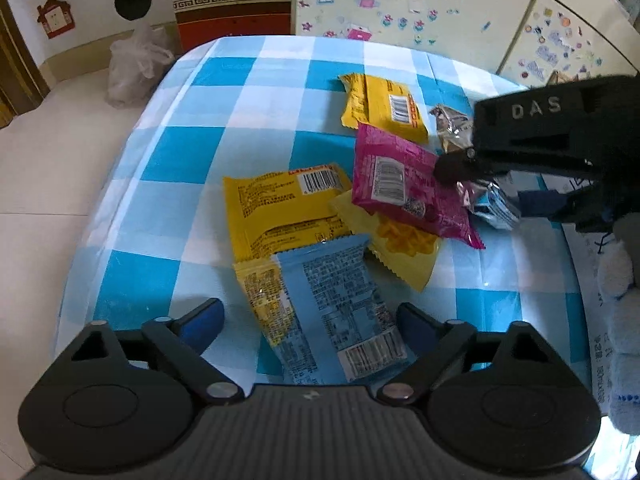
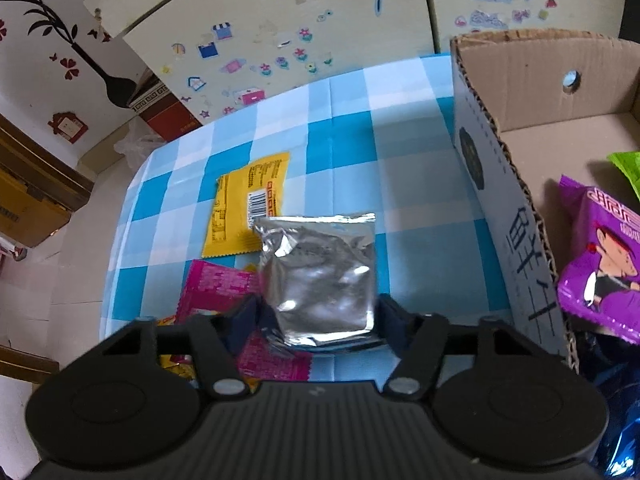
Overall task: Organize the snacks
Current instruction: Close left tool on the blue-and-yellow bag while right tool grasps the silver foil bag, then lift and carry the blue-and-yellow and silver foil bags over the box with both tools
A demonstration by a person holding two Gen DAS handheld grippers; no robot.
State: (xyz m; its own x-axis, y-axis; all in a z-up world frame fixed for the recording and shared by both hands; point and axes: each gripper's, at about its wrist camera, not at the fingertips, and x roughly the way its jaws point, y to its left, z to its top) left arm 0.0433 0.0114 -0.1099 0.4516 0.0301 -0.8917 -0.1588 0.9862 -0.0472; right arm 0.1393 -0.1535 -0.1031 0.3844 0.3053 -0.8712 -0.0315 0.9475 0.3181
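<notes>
Silver foil packet (image 2: 320,276): clamped between right gripper (image 2: 316,320) fingers. Blue packet (image 1: 340,312): lies loose between wide-spread left gripper (image 1: 310,320) fingers, mid-worktop (image 1: 180,152).

Table draped in a blue-and-white checked cloth (image 1: 168,152), standing on a pale tiled floor (image 1: 52,160). Behind it, a cream cabinet (image 2: 280,20) covered in small coloured stickers, and a white wall (image 2: 44,48) bearing red flower and house decals. Red-and-brown carton (image 1: 234,12) and crumpled plastic bag (image 1: 134,64) against the wall.
</notes>
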